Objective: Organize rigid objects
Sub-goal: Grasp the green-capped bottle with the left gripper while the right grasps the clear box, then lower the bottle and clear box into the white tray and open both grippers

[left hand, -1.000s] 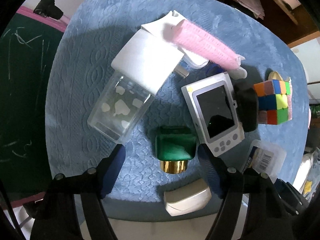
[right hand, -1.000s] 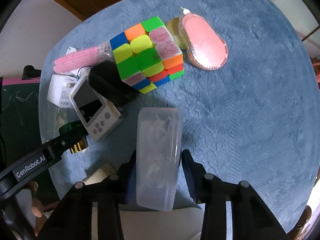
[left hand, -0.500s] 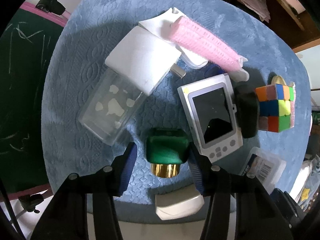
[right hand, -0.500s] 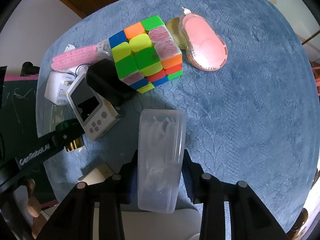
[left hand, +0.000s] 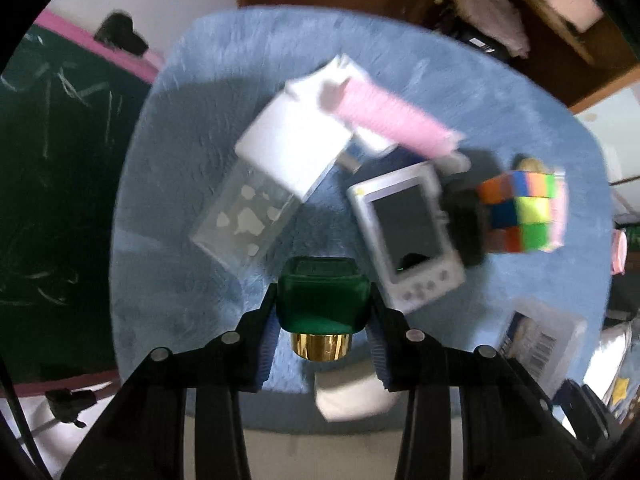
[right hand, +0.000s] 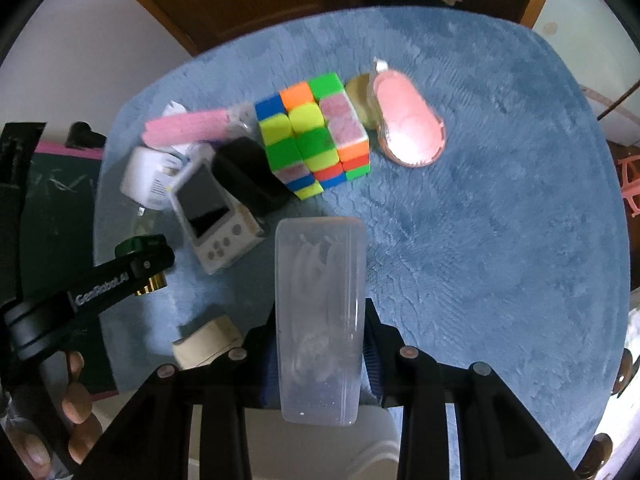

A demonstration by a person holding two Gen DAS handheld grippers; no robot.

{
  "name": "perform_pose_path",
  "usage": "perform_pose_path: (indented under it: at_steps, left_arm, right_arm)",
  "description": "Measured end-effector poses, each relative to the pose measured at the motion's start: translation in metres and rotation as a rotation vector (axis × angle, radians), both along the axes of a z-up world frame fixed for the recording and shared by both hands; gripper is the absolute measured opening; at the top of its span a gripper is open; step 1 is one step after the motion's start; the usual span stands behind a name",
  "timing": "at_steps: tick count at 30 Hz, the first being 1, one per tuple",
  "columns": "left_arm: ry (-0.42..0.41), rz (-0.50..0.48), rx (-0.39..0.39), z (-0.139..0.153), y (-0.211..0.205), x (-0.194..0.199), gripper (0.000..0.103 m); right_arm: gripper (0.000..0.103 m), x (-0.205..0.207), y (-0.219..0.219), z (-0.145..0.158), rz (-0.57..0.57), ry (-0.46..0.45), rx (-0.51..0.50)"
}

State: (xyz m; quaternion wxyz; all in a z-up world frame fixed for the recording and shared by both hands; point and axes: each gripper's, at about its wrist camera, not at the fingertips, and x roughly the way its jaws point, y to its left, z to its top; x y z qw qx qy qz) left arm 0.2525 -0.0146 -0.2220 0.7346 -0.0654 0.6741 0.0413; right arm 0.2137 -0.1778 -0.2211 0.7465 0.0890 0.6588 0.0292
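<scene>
With the left tool (left hand: 322, 320) clamped on the green gold-capped bottle (left hand: 320, 300) and the right tool (right hand: 320, 344) gripping the clear plastic case (right hand: 320, 320), both just above the blue desk (right hand: 480, 240), lifting seems underway, and next each needs a clear spot.

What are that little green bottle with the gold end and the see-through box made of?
The green bottle, pinched in the left tongs, looks like glossy green glass or hard plastic: light glints on its faces. Its gold cap mirrors light like polished metal or metallised plastic. The clear box, gripped by the right tongs, looks like frosted translucent plastic; whitish contents show through.
</scene>
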Motion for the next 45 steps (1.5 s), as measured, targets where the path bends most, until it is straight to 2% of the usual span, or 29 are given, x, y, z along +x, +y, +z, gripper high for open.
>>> perform_pose_path:
  at_steps: [2,3,4,6,7,8,10,11,13,14,16,20,21,22,23,24,27,29,30,32,34,37,42,45]
  left_arm:
    - [-0.04,-0.033,-0.008,0.027,-0.006,-0.01,0.043]
    - [-0.068,-0.054,-0.017,0.044,-0.009,-0.017,0.043]
    - [-0.09,-0.069,-0.026,0.058,-0.008,-0.022,0.043]
    - [-0.145,-0.109,-0.036,0.087,-0.007,-0.041,0.043]
    - [-0.172,-0.131,-0.034,0.101,-0.004,-0.049,0.043]
    - [-0.204,-0.156,-0.029,0.115,-0.004,-0.058,0.043]
    - [-0.261,-0.201,-0.023,0.138,0.001,-0.075,0.043]
    - [-0.29,-0.224,-0.021,0.149,0.001,-0.087,0.043]
    - [-0.335,-0.261,-0.018,0.161,0.004,-0.105,0.043]
    - [-0.351,-0.277,-0.015,0.167,0.003,-0.118,0.043]
    - [-0.365,-0.298,-0.01,0.171,0.003,-0.138,0.043]
    - [-0.318,-0.313,-0.013,0.147,0.006,-0.169,0.043]
    - [-0.294,-0.315,-0.017,0.136,0.007,-0.176,0.043]
    - [-0.268,-0.317,-0.016,0.124,0.007,-0.182,0.043]
    - [-0.224,-0.313,-0.016,0.106,0.007,-0.188,0.043]
    - [-0.202,-0.31,-0.023,0.094,0.007,-0.191,0.043]
    - [-0.121,-0.295,-0.041,0.052,0.007,-0.199,0.043]
    - [-0.097,-0.296,-0.048,0.03,0.005,-0.202,0.043]
    - [-0.089,-0.297,-0.049,0.021,0.004,-0.205,0.043]
    - [-0.071,-0.292,-0.047,0.004,0.003,-0.206,0.043]
    - [-0.055,-0.283,-0.054,-0.01,0.003,-0.209,0.043]
    - [-0.048,-0.266,-0.055,-0.021,0.004,-0.208,0.043]
    - [-0.052,-0.256,-0.048,-0.027,0.007,-0.208,0.043]
    - [-0.026,-0.237,-0.077,-0.03,0.01,-0.208,0.045]
  right_arm:
    - [0.035,-0.009,-0.007,0.024,0.006,-0.043,0.025]
    - [0.035,-0.009,-0.007,0.024,0.006,-0.043,0.025]
    - [0.035,-0.018,-0.009,0.045,0.013,-0.079,0.046]
    - [0.035,-0.02,-0.007,0.055,0.019,-0.101,0.056]
    - [0.035,-0.032,-0.002,0.08,0.038,-0.149,0.064]
    - [0.035,-0.032,-0.002,0.08,0.038,-0.149,0.064]
    - [0.035,-0.054,0.002,0.117,0.083,-0.227,0.076]
    - [0.035,-0.054,0.002,0.117,0.083,-0.227,0.076]
    - [0.035,-0.074,0.004,0.137,0.115,-0.267,0.08]
    - [0.035,-0.098,0.006,0.15,0.156,-0.294,0.081]
    - [0.035,-0.108,0.005,0.154,0.171,-0.297,0.082]
    - [0.035,-0.146,0.006,0.14,0.214,-0.251,0.081]
    - [0.035,-0.162,0.01,0.119,0.22,-0.205,0.072]
    - [0.035,-0.162,0.01,0.119,0.22,-0.205,0.072]
    - [0.035,-0.172,0.013,0.09,0.216,-0.141,0.068]
    - [0.035,-0.172,0.013,0.09,0.216,-0.141,0.068]
    - [0.035,-0.181,0.021,0.047,0.205,-0.066,0.038]
    - [0.035,-0.188,0.03,0.011,0.21,-0.001,0.019]
    - [0.035,-0.188,0.03,0.011,0.21,-0.001,0.019]
    - [0.035,-0.189,0.037,-0.009,0.224,0.02,-0.022]
    - [0.035,-0.185,0.043,-0.026,0.233,0.03,-0.066]
    - [0.035,-0.181,0.044,-0.036,0.233,0.038,-0.08]
    - [0.036,-0.175,0.043,-0.045,0.23,0.033,-0.117]
    - [0.039,-0.174,0.039,-0.046,0.228,0.026,-0.125]
